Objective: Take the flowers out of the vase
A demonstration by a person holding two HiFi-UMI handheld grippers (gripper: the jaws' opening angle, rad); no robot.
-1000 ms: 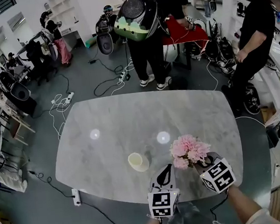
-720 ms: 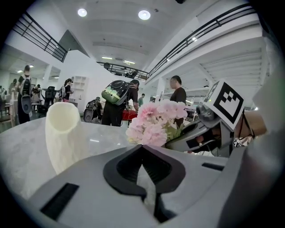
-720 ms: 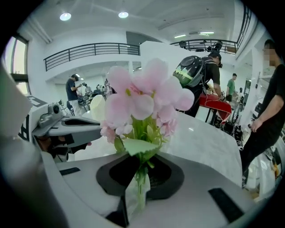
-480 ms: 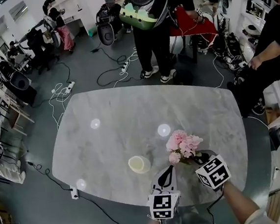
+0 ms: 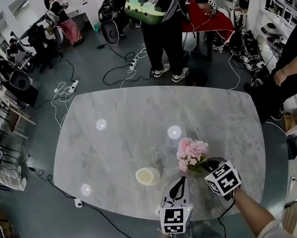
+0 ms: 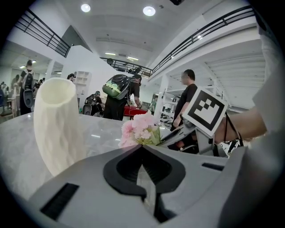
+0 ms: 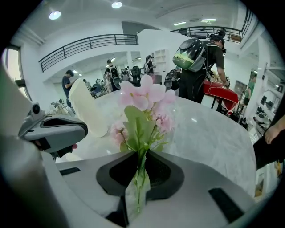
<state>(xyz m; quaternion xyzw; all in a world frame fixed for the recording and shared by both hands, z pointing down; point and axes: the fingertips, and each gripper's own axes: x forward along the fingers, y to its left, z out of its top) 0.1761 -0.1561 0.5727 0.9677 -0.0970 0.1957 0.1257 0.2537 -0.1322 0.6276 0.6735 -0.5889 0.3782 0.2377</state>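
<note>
Flowers (image 5: 192, 152) clamped at stems in right tool (image 7: 136, 178), already out of vase (image 5: 146, 175), low over tabletop (image 5: 127, 118), likely for laying down. Left tool (image 5: 178, 181): jaws together, empty, vase to its left.

Big open lab/workshop hall — floor cables (image 5: 133, 65), gear shelves (image 5: 275, 25), mezzanine railing (image 7: 89, 44) overhead.

No text, label, brand or number is readable in any view.
</note>
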